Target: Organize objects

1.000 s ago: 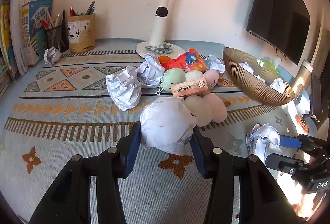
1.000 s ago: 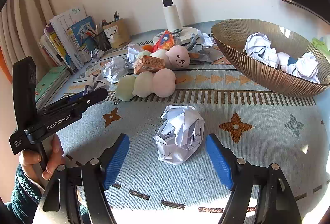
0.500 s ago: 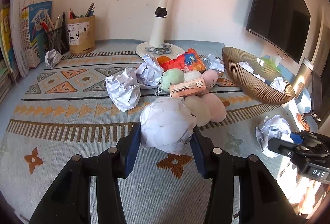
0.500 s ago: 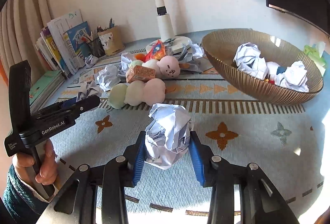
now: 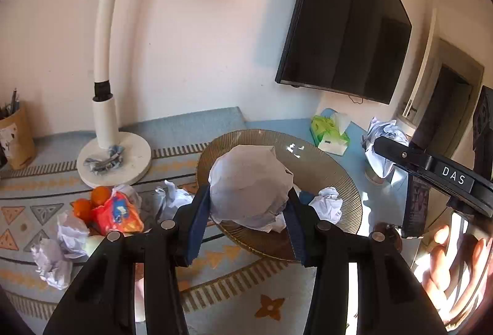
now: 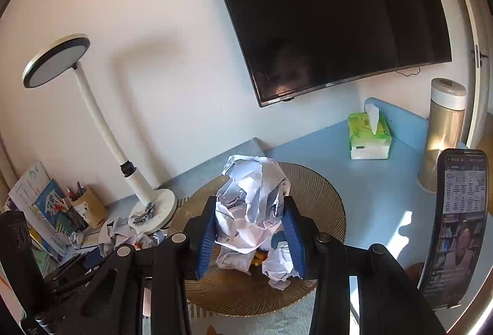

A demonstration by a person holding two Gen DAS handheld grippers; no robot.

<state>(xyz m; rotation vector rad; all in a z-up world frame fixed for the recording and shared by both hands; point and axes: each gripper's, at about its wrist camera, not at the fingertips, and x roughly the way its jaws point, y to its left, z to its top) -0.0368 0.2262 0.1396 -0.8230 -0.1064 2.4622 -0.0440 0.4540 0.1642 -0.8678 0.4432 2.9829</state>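
1. Left gripper (image 5: 248, 222): blue pads clamped on a smooth paper ball (image 5: 249, 185). The ball hangs over the near rim of the bowl (image 5: 351, 190), not yet past the middle.
2. Right gripper (image 6: 249, 238): pads squeezed onto a crumpled paper wad (image 6: 251, 208), held above the bowl's near half. In the left view this gripper comes in from the bowl's right side.
3. In the bowl already: more paper wads (image 6: 279, 265) on the floor under the right gripper's load, plus something orange I can't identify.
4. Step, as I read it: drop-off. Both loads sit over the bowl with release pending.
5. Next move calls for spreading the pads while over the bowl's interior. The left one probably needs to go further in first, or its ball may catch the rim.
6. Left of the bowl: loose paper scraps (image 5: 60, 248), a red snack bag (image 5: 118, 213) and oranges (image 5: 92, 201) remain to sort.
7. Beyond the bowl: lamp base (image 5: 114, 161) and tissue box (image 6: 369, 136), both apart from it.
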